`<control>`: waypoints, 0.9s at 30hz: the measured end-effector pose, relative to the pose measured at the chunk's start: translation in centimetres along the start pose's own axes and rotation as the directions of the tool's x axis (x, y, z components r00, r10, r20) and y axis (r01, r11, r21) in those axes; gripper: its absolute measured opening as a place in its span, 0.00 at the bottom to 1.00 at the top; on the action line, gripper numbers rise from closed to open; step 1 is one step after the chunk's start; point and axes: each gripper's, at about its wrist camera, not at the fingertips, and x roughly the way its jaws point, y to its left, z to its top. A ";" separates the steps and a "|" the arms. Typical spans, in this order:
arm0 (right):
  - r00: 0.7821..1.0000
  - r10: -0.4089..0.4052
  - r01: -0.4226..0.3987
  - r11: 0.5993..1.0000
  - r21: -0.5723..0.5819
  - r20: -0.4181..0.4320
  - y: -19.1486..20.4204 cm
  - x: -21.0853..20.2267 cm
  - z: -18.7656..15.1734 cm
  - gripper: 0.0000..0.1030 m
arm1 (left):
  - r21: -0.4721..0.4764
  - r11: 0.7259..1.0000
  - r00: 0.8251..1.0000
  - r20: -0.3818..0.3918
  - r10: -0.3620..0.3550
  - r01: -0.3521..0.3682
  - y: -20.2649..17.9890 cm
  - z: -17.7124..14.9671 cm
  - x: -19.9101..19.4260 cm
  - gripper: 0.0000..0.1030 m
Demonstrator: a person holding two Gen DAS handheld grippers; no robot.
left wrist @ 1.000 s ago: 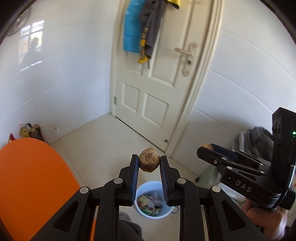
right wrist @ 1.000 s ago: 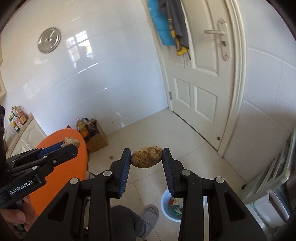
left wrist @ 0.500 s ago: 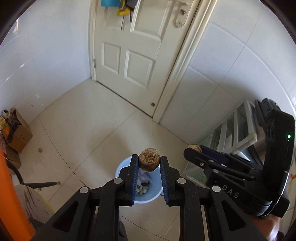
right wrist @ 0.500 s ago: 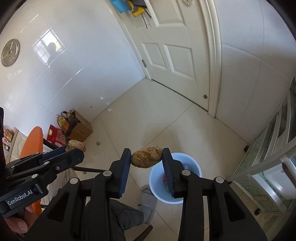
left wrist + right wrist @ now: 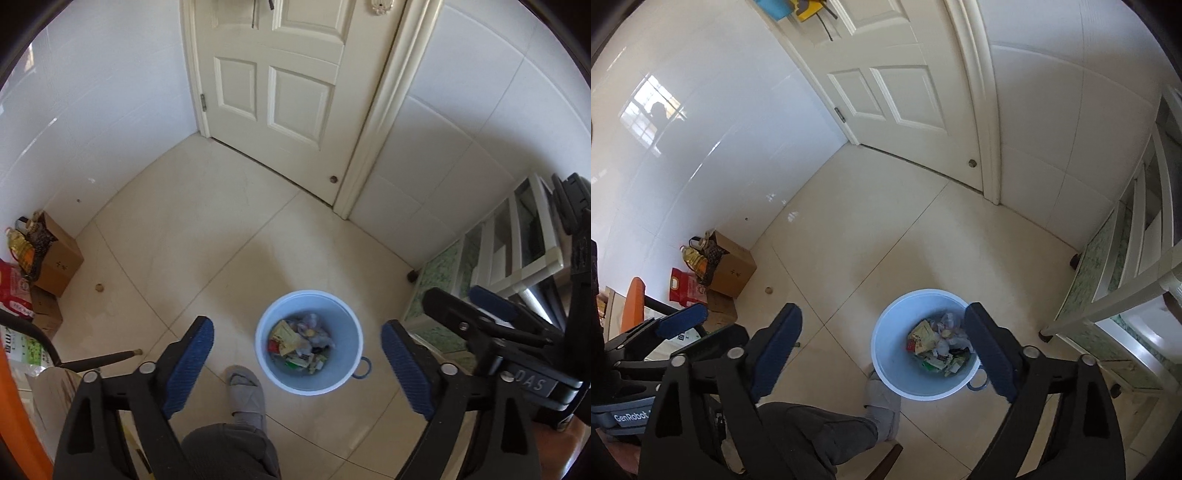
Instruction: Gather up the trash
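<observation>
Both grippers hang over the floor with their jaws spreading apart and nothing between the blue pads. The left gripper [image 5: 297, 354] points almost straight down, and the pale blue bucket [image 5: 308, 384] sits right in the gap between its jaws, standing on the tiles below. The right gripper [image 5: 882, 354] is just beside it to the right; from its own view the same bucket [image 5: 886, 373] lies under the right-hand jaw, whose tip covers part of the rim.

The bucket is the only container being used. Its bottom holds a loose heap of trash [image 5: 299, 343]: crumpled wrappers in yellow, red and green, bits of white paper and some grey scraps. I cannot pick out single pieces in that heap. A small round handle sticks out from the bucket's wall on the right.

Just below the bucket, nearer than the jaws' tips, a person's foot in a grey slipper [image 5: 245, 391] rests on the floor, with a dark trouser leg [image 5: 229, 450] above it.

Left of the left jaw, further off, an open cardboard box [image 5: 59, 262] stands against the wall with a bottle of yellow oil [image 5: 22, 251] in it, and a red bag [image 5: 13, 291] sits next to it. Beyond everything, past the jaws, is a closed white door [image 5: 280, 92].
</observation>
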 end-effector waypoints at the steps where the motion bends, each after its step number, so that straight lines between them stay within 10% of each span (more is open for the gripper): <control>1: 1.000 -0.009 0.009 1.000 0.010 0.005 -0.1 -0.3 -0.1 1.00 | 0.000 1.000 1.000 0.006 0.021 -0.021 -0.1 -0.4 -0.3 0.89; 15: 0.994 -0.004 0.009 0.999 -0.046 0.106 5.8 -7.7 -2.1 1.00 | -0.095 0.991 0.964 0.236 0.119 -0.099 1.5 -9.3 -14.7 0.90; 27: 0.930 0.196 -0.109 0.955 -0.276 0.311 21.0 -20.0 -7.1 1.00 | -0.328 0.926 0.792 0.506 0.341 -0.189 7.0 -24.4 -32.9 0.98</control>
